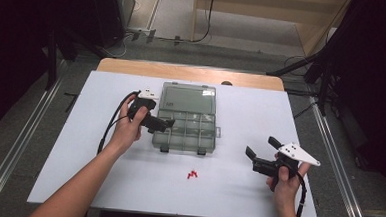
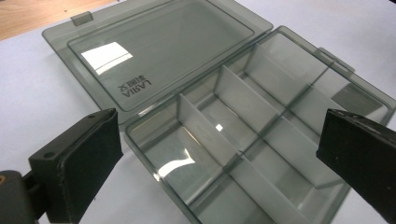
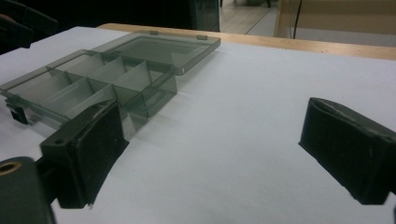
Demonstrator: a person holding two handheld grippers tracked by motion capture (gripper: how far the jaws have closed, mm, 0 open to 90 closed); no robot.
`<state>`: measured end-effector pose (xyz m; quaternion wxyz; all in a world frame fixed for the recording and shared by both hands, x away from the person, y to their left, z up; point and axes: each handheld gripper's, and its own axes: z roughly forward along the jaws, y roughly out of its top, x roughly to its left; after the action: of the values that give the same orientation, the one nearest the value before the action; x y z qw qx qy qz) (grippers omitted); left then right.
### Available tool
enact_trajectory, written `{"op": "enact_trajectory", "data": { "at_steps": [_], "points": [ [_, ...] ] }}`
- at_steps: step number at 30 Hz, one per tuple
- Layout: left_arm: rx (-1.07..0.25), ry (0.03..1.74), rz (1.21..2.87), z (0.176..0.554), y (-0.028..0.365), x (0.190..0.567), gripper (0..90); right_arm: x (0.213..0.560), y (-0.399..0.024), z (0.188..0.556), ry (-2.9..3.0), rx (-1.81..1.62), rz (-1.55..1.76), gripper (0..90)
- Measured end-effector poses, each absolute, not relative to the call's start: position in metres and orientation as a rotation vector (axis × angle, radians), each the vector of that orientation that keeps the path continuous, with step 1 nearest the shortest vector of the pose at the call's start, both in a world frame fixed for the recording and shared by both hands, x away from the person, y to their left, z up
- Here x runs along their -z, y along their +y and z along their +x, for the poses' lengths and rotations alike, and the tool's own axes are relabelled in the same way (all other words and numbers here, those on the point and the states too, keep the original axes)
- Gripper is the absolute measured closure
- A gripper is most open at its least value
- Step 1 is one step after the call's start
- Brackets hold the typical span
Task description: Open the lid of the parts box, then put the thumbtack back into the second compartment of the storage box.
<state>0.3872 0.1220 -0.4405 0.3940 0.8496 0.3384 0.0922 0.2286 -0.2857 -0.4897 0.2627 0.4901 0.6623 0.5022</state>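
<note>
A smoky clear compartment box lies open in the middle of the white table, its lid folded flat behind it. In the left gripper view its compartments look empty. My left gripper hovers at the box's left side, jaws wide open over the tray and pressing on nothing. A few small red pieces lie in front of the box. My right gripper is at the front right of the table, open, with bare table between its jaws. The box sits off to its left.
The white board covers a wooden table whose far edge shows behind the box. Metal rails run along both sides on the floor. Dark stands and cables stand beyond the table.
</note>
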Motion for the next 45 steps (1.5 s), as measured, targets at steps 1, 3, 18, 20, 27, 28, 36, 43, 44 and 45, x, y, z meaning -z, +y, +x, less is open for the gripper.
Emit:
{"op": "enact_trajectory", "data": {
  "at_steps": [1,3,18,20,27,28,36,43,44,45],
  "points": [
    [-0.230,0.850,2.163,0.386,0.122,0.440,0.0,0.490,-0.288,0.223,1.790,-1.361,1.318,8.1],
    [-0.229,0.847,2.167,0.384,0.120,0.439,0.0,0.490,-0.290,0.220,1.786,-1.365,1.319,8.1],
    [-0.209,0.776,2.186,0.361,0.110,0.426,0.0,0.494,-0.312,0.188,1.751,-1.371,1.330,9.6],
    [-0.197,0.769,2.196,0.358,0.109,0.426,0.0,0.494,-0.314,0.186,1.746,-1.374,1.336,10.3],
    [-0.153,0.729,2.224,0.348,0.107,0.427,0.0,0.496,-0.318,0.184,1.750,-1.371,1.331,11.3],
    [-0.135,0.712,2.233,0.345,0.105,0.427,0.0,0.496,-0.319,0.184,1.747,-1.375,1.328,11.3],
    [-0.127,0.681,2.264,0.329,0.098,0.427,0.0,0.498,-0.319,0.184,1.747,-1.376,1.335,14.0],
    [-0.113,0.642,2.323,0.315,0.089,0.429,0.0,0.497,-0.317,0.184,1.753,-1.384,1.313,14.1],
    [-0.106,0.632,2.332,0.313,0.088,0.429,0.0,0.497,-0.317,0.184,1.756,-1.387,1.318,14.1],
    [-0.098,0.631,2.334,0.311,0.086,0.429,0.0,0.497,-0.317,0.184,1.756,-1.387,1.318,14.1]
  ]
}}
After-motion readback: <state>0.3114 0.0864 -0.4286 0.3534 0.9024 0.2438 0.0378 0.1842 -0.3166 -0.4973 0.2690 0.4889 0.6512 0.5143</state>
